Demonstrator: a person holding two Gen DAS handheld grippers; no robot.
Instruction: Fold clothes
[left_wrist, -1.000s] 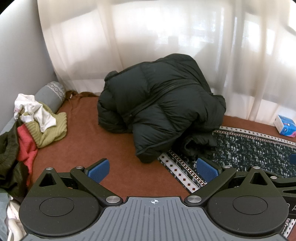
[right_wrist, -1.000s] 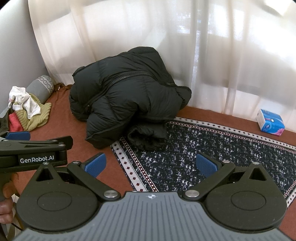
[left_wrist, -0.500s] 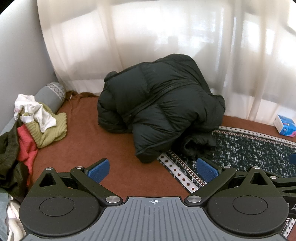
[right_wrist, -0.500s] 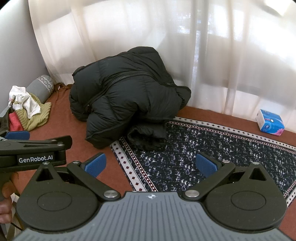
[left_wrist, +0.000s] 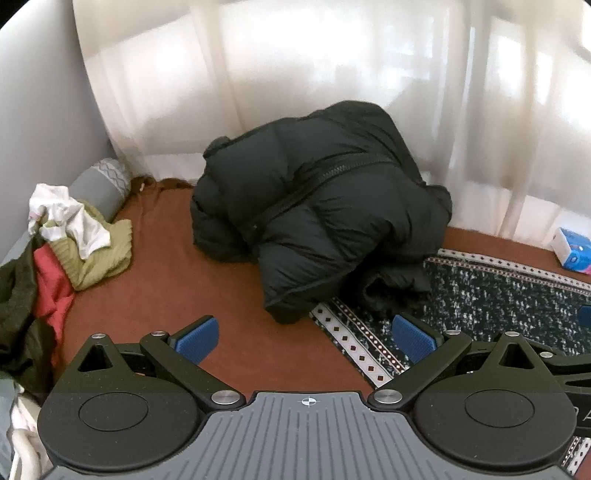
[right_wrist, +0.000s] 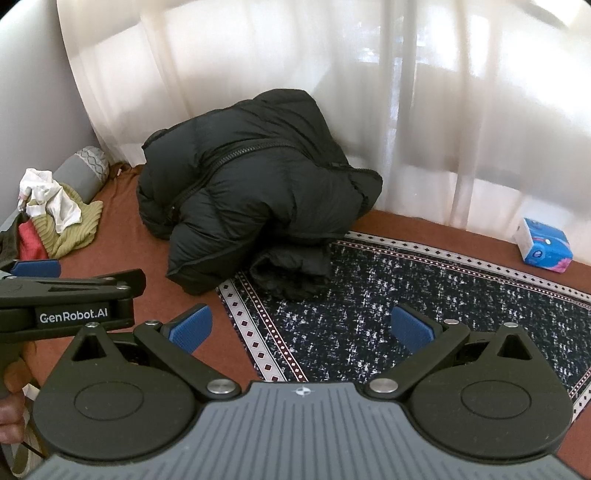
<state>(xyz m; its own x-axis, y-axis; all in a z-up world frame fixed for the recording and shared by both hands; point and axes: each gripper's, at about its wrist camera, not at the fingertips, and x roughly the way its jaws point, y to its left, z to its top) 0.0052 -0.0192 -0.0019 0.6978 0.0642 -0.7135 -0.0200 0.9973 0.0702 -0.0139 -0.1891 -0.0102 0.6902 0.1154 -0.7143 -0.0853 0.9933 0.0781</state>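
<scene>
Left wrist view: the left tongs (left_wrist: 306, 338) hang spread wide and empty above brown floor (left_wrist: 162, 280). The black jacket (left_wrist: 317, 206) lies heaped ahead against the curtain (left_wrist: 295, 74), its edge on a rug (left_wrist: 498, 295). A clothes pile (left_wrist: 70, 243) sits left.

Right wrist view: the right tongs (right_wrist: 301, 326) gape empty over the rug. A tissue pack (right_wrist: 545, 245) lies far right.

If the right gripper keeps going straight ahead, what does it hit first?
Probably the dark patterned rug, which lies between the open right gripper's fingers; the bundled black puffer jacket sits farther, left of that line. Depth is unclear.
</scene>
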